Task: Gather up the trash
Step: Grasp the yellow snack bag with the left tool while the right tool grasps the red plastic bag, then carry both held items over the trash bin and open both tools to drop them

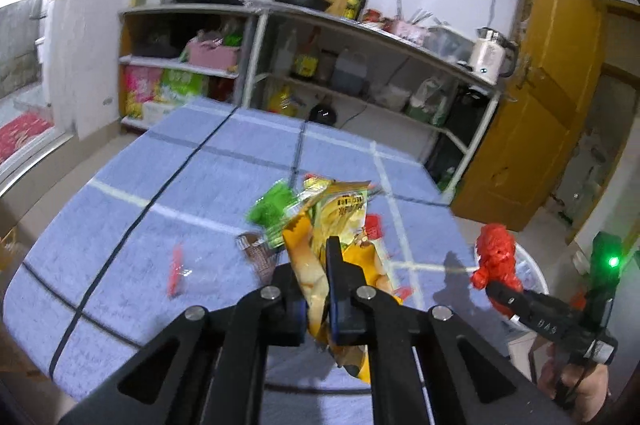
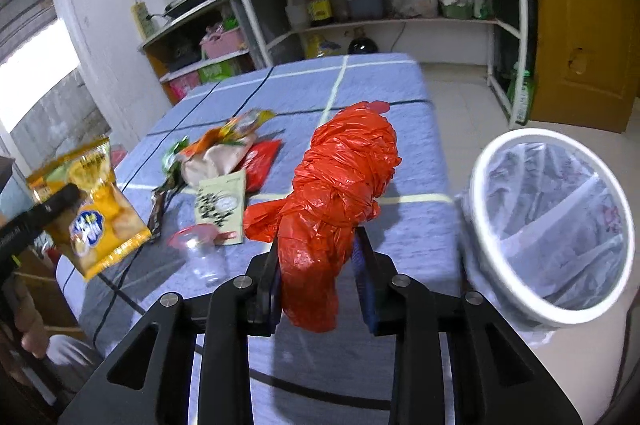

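Note:
My left gripper point(image 1: 320, 265) is shut on a yellow snack bag point(image 1: 320, 265) and holds it above the blue checked table point(image 1: 160, 177); the bag also shows in the right wrist view point(image 2: 96, 213). My right gripper point(image 2: 320, 257) is shut on a crumpled red plastic bag point(image 2: 340, 185), held above the table's right edge; it shows in the left wrist view point(image 1: 494, 257) too. A white bin with a clear liner point(image 2: 552, 225) stands just right of the table. More wrappers point(image 2: 228, 149), a pale green packet point(image 2: 222, 205) and a clear plastic cup point(image 2: 200, 253) lie on the table.
A metal shelf rack point(image 1: 360, 65) with pots, bottles and a kettle stands behind the table. A yellow door point(image 1: 552, 105) is at the right. A red straw-like scrap point(image 1: 176, 269) and green wrapper point(image 1: 272, 205) lie on the table.

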### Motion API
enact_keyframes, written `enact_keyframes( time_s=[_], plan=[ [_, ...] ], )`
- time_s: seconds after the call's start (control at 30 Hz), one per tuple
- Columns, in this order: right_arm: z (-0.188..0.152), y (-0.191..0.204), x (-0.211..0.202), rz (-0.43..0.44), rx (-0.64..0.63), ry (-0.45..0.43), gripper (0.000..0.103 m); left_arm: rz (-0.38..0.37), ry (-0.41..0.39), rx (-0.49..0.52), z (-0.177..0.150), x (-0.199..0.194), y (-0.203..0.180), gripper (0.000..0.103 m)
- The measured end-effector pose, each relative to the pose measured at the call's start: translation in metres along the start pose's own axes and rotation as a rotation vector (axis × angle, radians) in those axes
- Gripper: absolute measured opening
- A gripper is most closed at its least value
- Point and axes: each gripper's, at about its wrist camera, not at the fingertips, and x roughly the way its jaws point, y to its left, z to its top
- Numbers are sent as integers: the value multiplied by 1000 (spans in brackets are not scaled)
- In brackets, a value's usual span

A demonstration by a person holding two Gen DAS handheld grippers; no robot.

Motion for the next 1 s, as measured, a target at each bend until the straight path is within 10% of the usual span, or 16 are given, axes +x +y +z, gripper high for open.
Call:
enact_keyframes(
  time_s=[0.5, 0.87, 1.0],
  plan=[
    [-2, -142, -26, -204, 153, 17, 32, -323, 124, 216, 7, 110, -189, 8],
    [-12, -197, -3, -243, 222, 88, 46, -382, 261, 324, -21, 180, -272, 10],
    [-11, -198, -5, -235, 215, 79, 52, -384, 270, 344, -26, 184, -280, 24]
  ],
)
